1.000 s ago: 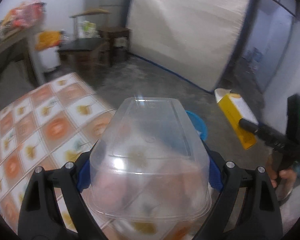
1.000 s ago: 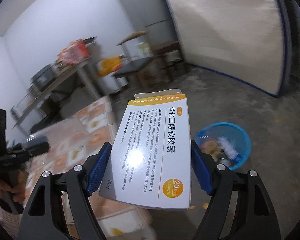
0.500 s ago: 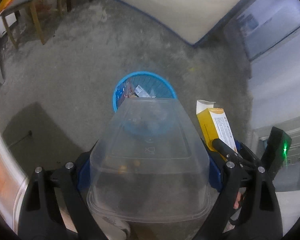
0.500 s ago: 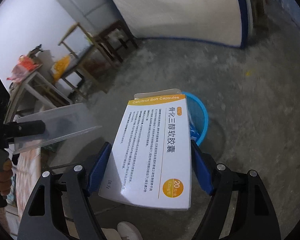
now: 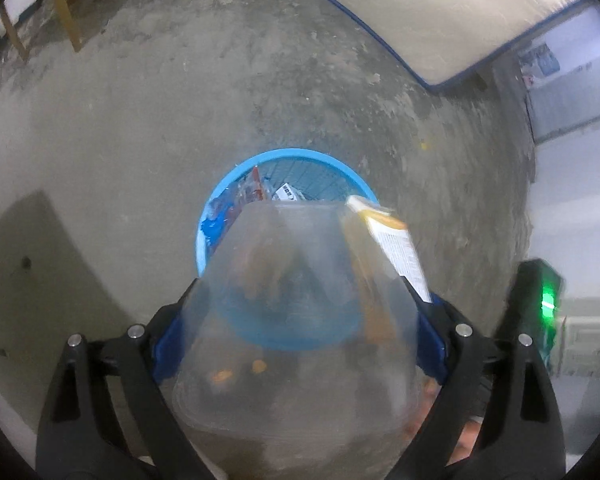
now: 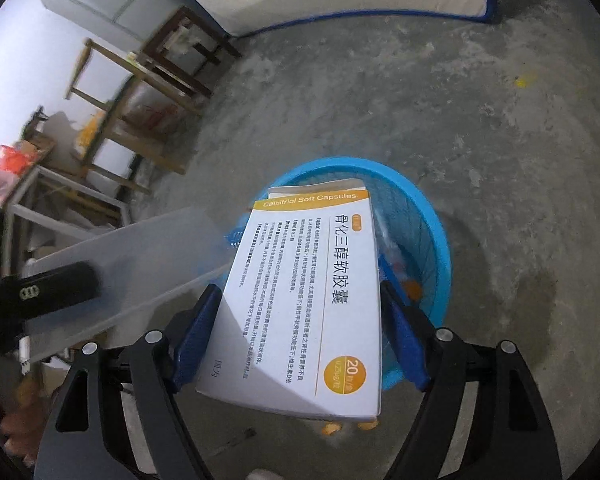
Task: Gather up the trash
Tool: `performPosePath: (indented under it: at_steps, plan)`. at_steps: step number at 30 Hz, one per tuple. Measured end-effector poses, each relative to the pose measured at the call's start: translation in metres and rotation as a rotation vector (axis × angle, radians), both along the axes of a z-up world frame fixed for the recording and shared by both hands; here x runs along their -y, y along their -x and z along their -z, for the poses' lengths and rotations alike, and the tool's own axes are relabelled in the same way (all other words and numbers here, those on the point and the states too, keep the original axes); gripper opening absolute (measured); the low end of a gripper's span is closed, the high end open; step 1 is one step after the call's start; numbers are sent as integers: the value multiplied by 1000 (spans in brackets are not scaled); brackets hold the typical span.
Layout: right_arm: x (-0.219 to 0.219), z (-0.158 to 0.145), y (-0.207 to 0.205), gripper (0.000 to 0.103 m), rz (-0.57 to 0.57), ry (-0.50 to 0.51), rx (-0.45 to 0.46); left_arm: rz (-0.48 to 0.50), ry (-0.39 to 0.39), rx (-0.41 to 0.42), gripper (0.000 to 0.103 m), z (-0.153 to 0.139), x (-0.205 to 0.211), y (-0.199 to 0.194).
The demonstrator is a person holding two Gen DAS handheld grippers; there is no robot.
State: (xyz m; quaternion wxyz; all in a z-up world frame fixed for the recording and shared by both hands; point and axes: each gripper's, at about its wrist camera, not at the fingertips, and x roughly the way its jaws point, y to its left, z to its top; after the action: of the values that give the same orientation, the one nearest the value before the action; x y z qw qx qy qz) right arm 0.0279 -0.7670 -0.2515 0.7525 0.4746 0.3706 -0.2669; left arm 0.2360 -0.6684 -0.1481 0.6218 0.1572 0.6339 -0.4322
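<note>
— Left gripper (image 5: 300,344) pinches the clear plastic container (image 5: 296,320) between its blue pads; where does it sit against the blue bin (image 5: 284,160)?

— Right above it. Through the container's clear wall the bin's rim and the trash inside show. A second ago that view held a tiled counter with the bin barely peeking past the container; half a second ago the bin lay farther ahead on the concrete floor (image 5: 140,120).

— And the right gripper (image 6: 300,332)?

— It holds the white-and-orange medicine box (image 6: 308,300), though its jaws have just been opening a little. The left pad meets the box's edge; whether the right pad still presses, one cannot tell. The box's top end now overlaps the bin's mouth, whereas a second ago the bin stood off to the right of the box.

— Are the two loads close?

— Yes, the box stands just beside the container's right edge, both over the bin.
</note>
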Motion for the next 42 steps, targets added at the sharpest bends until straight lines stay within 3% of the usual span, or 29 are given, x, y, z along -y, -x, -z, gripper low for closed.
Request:
performPosePath:
  at_steps: [3, 8, 15, 22, 29, 33, 39, 42]
  plan:
    - [13, 27, -4, 77, 29, -61, -35, -39, 14, -41, 90, 9, -2, -4]
    - [17, 28, 12, 80, 57, -80, 29, -28, 46, -64, 90, 5, -6, -2]
    - [15, 7, 26, 80, 75, -42, 80, -7, 135, -60, 90, -32, -14, 6]
    - [4, -13, 38, 80, 72, -10, 143, 55, 228, -47, 90, -90, -51, 19]
    - [-2, -37, 67, 80, 111, -6, 225, 99, 368, 9, 90, -166, -144, 25]
    - [-27, -71, 86, 80, 90, 53, 268, 106, 448, 147, 90, -208, -232, 37]
    - [-115, -142, 108, 80, -20, 237, 237, 37, 531, 303, 90, -238, -350, 67]
    - [-165, -173, 114, 88, -59, 329, 207, -35, 565, 375, 92, -239, -401, 85]
